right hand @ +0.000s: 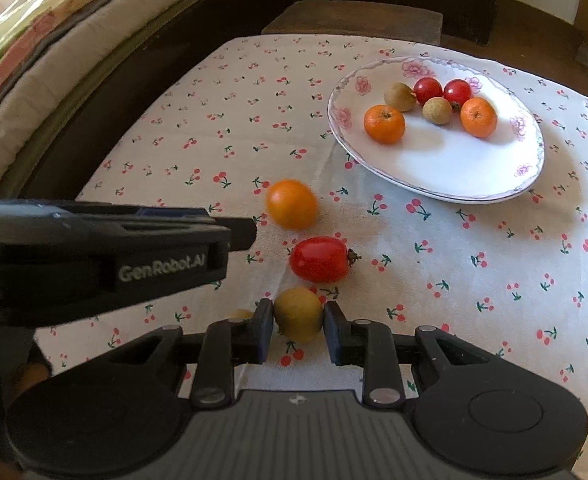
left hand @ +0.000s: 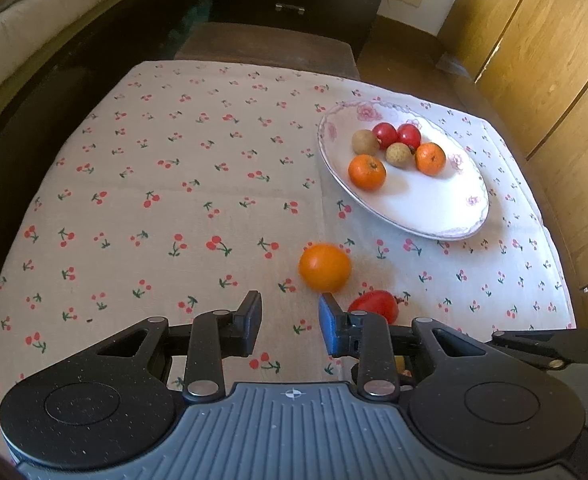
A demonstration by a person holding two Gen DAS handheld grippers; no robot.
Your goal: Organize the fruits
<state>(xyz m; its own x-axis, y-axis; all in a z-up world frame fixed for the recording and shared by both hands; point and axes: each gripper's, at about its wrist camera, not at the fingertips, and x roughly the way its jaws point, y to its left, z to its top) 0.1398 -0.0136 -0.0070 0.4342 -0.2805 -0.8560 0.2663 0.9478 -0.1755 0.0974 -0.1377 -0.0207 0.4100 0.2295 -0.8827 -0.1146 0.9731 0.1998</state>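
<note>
A white floral plate (left hand: 433,216) (right hand: 453,176) at the far right holds two mandarins, two red tomatoes, a kiwi and a longan. A loose orange (left hand: 325,267) (right hand: 292,204) and a red tomato (left hand: 373,306) (right hand: 318,259) lie on the cherry-print cloth. My left gripper (left hand: 290,324) is open and empty, just short of the orange; it shows from the side in the right wrist view (right hand: 238,234). My right gripper (right hand: 298,326) is shut on a brown kiwi (right hand: 297,314), near the cloth.
A beige sofa (right hand: 54,92) runs along the left. A dark stool (left hand: 270,46) and cabinet stand beyond the table's far edge. Wooden cupboards (left hand: 541,64) stand at the right. A small yellowish fruit (right hand: 241,314) peeks out beside the right gripper's left finger.
</note>
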